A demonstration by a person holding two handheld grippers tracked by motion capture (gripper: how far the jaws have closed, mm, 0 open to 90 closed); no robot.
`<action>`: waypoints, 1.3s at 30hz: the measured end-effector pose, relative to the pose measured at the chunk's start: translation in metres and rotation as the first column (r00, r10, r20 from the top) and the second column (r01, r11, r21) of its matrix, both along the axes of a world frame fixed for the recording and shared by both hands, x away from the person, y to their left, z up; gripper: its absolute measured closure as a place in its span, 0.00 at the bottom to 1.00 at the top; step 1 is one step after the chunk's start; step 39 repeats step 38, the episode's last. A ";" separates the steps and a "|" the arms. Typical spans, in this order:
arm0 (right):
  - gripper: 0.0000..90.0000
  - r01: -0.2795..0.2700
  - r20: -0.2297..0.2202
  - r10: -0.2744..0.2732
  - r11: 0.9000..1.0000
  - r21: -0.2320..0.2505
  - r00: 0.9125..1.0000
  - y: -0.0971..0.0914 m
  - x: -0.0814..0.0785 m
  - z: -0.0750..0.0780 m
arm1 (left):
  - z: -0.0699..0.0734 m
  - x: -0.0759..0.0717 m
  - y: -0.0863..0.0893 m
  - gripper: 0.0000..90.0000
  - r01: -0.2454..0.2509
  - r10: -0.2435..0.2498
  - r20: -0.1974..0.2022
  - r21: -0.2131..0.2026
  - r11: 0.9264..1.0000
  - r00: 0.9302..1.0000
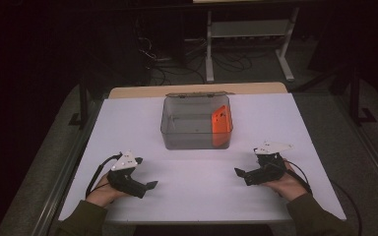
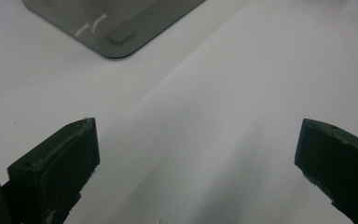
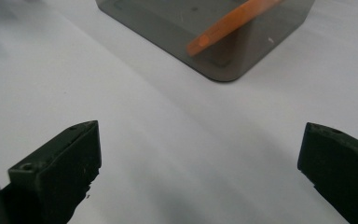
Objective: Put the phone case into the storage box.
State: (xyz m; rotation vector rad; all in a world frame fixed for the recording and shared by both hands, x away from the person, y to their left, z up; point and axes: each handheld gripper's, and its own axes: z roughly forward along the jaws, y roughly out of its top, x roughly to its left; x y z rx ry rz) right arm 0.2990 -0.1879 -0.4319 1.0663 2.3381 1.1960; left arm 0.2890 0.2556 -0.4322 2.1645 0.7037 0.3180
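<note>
left gripper [image 1: 151, 185] and right gripper [image 1: 239, 172] rest released on the white table [image 1: 197, 196], near a grey bin [image 1: 187, 140] holding an orange piece [image 1: 221, 123].

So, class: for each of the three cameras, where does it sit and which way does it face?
High view: above the person's side, facing forward and down at the table; both hands show.
Left gripper view: on the left gripper, over the table toward the box.
Right gripper view: on the right gripper, toward the box and orange piece.
Shared: the box.
</note>
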 end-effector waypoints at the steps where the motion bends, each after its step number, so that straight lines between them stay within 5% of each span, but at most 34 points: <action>1: 0.00 0.001 0.001 -0.001 1.000 0.005 1.000 -0.001 -0.001 -0.001 | 0.000 0.000 0.000 0.00 0.000 0.000 0.000 -0.001 1.000 1.000; 18: 0.00 0.028 0.041 -0.029 0.999 0.037 0.999 -0.011 -0.016 -0.006 | -0.001 -0.001 -0.001 0.00 0.000 0.000 -0.003 -0.003 1.000 1.000; 39: 0.00 0.019 0.055 -0.019 1.000 0.017 0.998 -0.015 -0.022 -0.013 | -0.003 0.000 -0.003 0.00 0.013 -0.013 -0.012 0.010 1.000 1.000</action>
